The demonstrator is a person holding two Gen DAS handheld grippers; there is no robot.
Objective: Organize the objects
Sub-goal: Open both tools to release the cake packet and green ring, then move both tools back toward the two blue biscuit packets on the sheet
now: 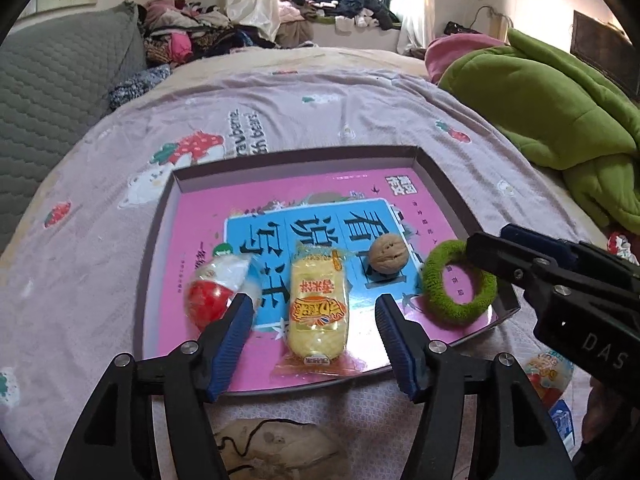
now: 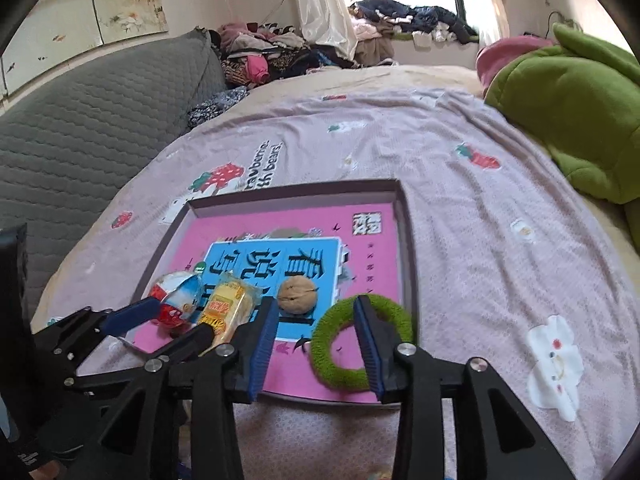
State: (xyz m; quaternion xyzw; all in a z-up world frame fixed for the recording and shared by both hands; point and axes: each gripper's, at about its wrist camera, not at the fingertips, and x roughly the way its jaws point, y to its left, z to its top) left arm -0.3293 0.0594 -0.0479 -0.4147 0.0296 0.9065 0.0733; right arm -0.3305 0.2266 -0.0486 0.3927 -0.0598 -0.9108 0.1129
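A shallow pink tray (image 1: 296, 156) (image 2: 296, 190) lies on the bedspread. It holds a red-and-white egg toy (image 1: 212, 288) (image 2: 176, 300), a yellow snack pack (image 1: 318, 304) (image 2: 230, 304), a walnut (image 1: 388, 256) (image 2: 298, 294) and a green fuzzy ring (image 1: 460, 284) (image 2: 340, 364). My left gripper (image 1: 314, 304) (image 2: 172, 322) hovers open above the tray's near edge. The snack pack lies between its fingers, untouched. My right gripper (image 2: 316, 304) (image 1: 492, 236) is open over the ring's left part. Its right finger crosses in front of the ring, and the pads press nothing.
A green quilt (image 1: 540, 100) is heaped at the right, and a grey quilted cushion (image 1: 48, 92) stands at the left. Clothes (image 1: 188, 36) are piled at the back. A second egg toy (image 1: 548, 372) and a beige item (image 1: 276, 448) lie outside the tray, near me.
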